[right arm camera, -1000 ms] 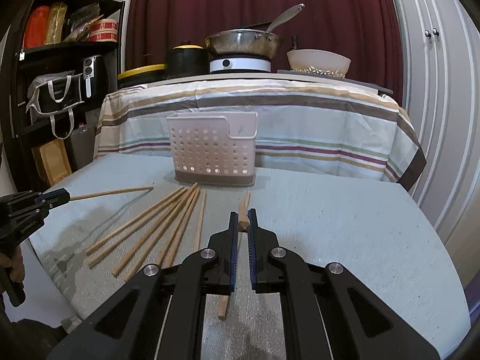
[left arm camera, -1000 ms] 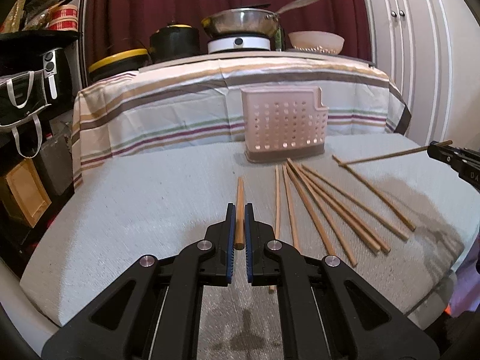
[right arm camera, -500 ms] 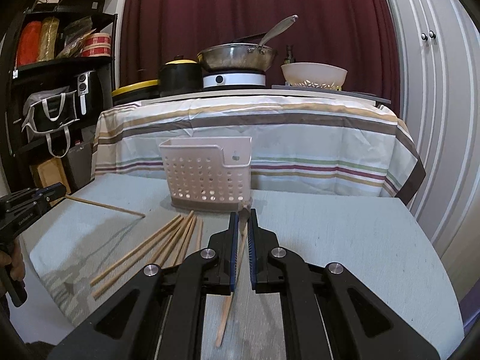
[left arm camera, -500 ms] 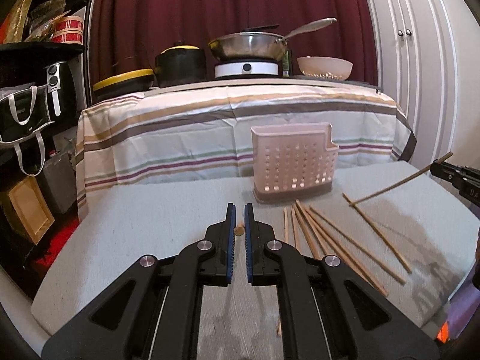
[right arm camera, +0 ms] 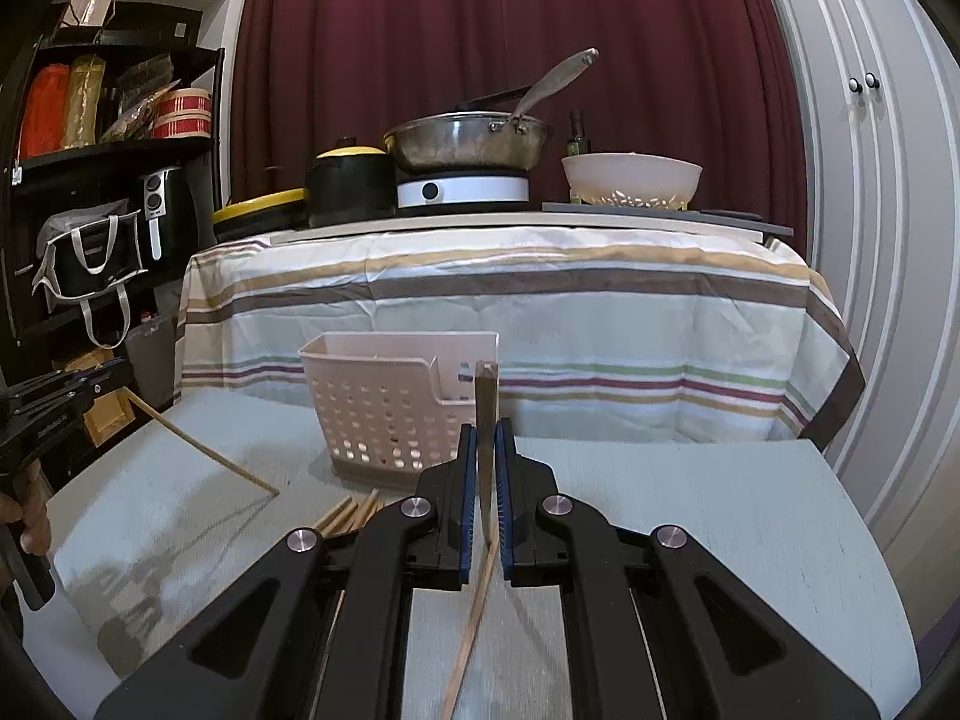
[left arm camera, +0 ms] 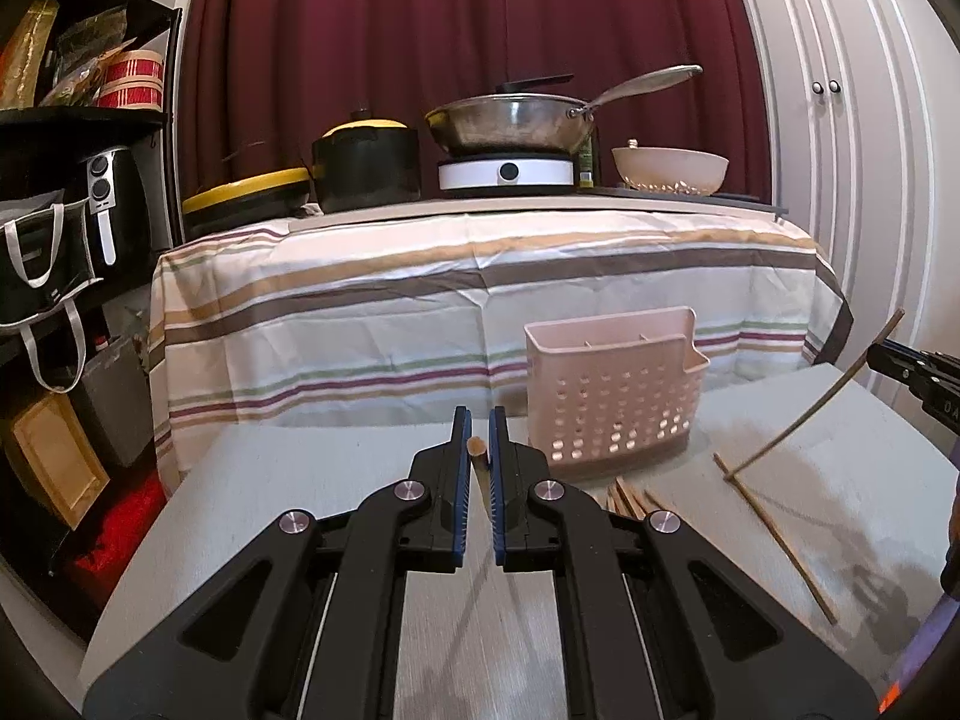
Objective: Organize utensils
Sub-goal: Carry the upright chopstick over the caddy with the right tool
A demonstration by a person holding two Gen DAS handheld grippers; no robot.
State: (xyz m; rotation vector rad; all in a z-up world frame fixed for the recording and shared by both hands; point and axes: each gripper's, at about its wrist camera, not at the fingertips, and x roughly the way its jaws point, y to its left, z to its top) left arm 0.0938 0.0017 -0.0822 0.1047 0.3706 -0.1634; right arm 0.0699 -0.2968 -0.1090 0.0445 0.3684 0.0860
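Observation:
A pale perforated plastic basket (left arm camera: 612,396) (right arm camera: 390,402) stands upright at the far side of the grey table (left arm camera: 300,498). My left gripper (left arm camera: 479,420) is shut on a wooden chopstick (left arm camera: 478,449), raised left of the basket. From the right wrist view this gripper (right arm camera: 60,396) sits at the left edge, its chopstick (right arm camera: 198,450) slanting down to the table. My right gripper (right arm camera: 486,438) is shut on another chopstick (right arm camera: 486,396), its top end in front of the basket. Several loose chopsticks (left arm camera: 624,495) (right arm camera: 351,510) lie before the basket.
Behind stands a striped-cloth table (left arm camera: 480,300) with a pan (left arm camera: 510,120), black pots, a hotplate and a bowl (left arm camera: 669,171). A dark shelf with bags (left arm camera: 42,252) is at the left, white cabinet doors (left arm camera: 840,150) at the right. One chopstick (left arm camera: 774,534) lies alone at the right.
Both grippers have risen, each still shut on its chopstick. The chopsticks have tilted up off the table, and the basket and loose chopsticks now sit lower in both views.

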